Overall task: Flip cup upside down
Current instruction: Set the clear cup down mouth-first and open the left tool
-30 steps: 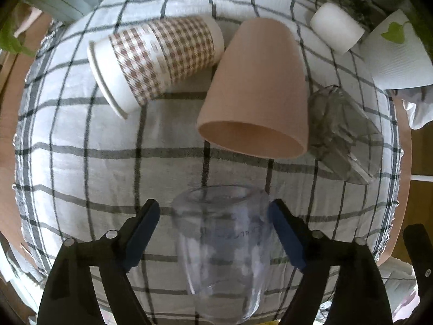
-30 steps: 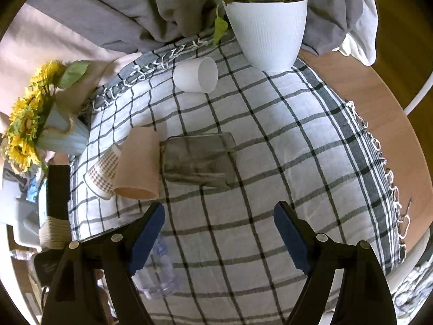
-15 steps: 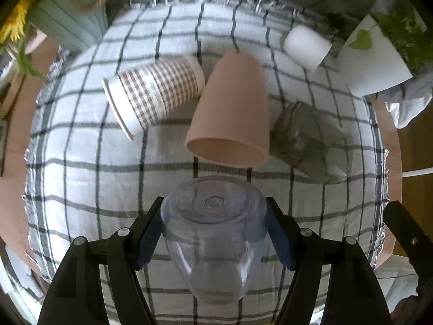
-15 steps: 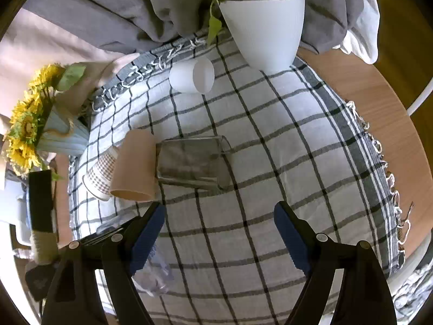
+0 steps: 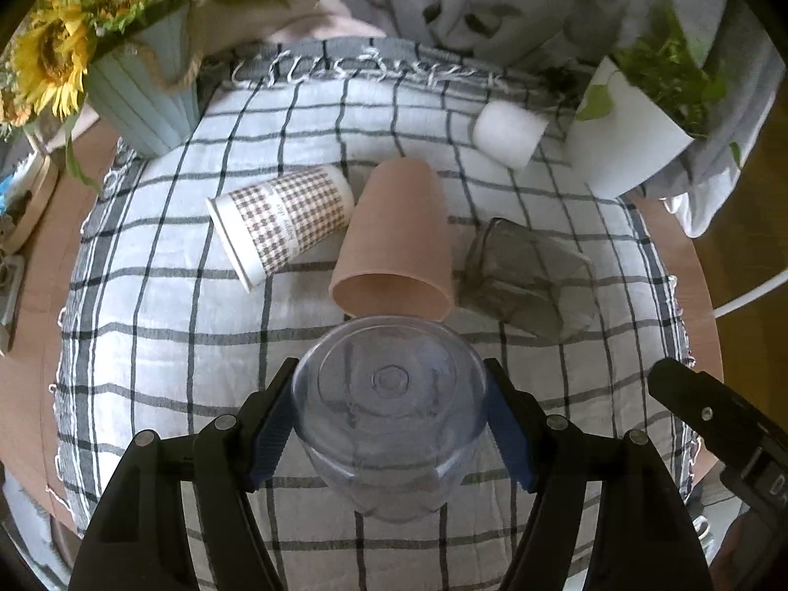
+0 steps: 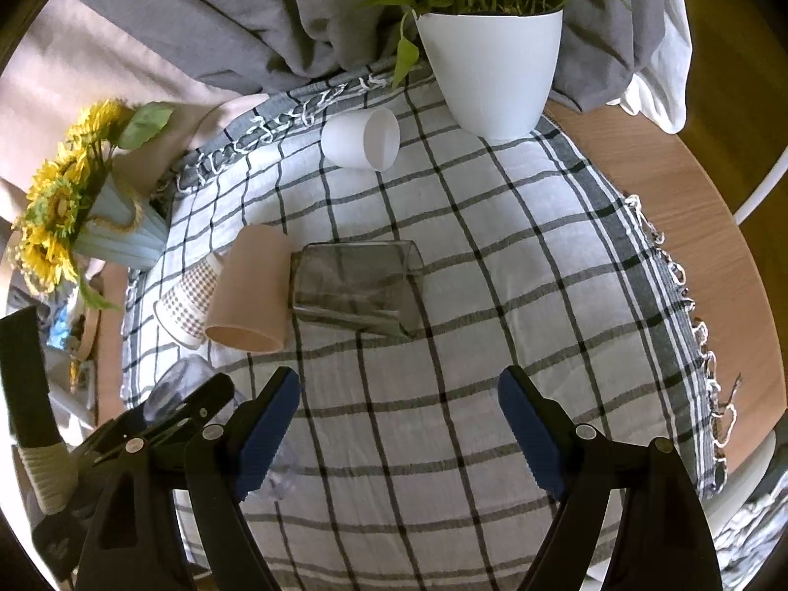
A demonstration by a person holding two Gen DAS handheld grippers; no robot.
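My left gripper [image 5: 389, 418] is shut on a clear plastic cup [image 5: 389, 394]. The cup is tipped so that its round base faces the camera, above the checked cloth [image 5: 162, 344]. In the right wrist view the same cup [image 6: 180, 384] shows at the lower left, partly hidden behind the left gripper. My right gripper [image 6: 399, 433] is open and empty over the cloth [image 6: 492, 295], to the right of the left one. Its black body shows at the right edge of the left wrist view.
Several cups lie on their sides: a gingham paper cup [image 5: 280, 221], a tan cup [image 5: 394, 246], a smoky glass [image 5: 527, 276] and a white cup [image 5: 507, 133]. A sunflower vase [image 5: 143, 98] stands back left, a white plant pot [image 5: 630, 138] back right.
The left gripper closed on the clear cup, lifted it off the cloth and tipped it so its base turned toward the camera. The right gripper stayed open and barely moved.
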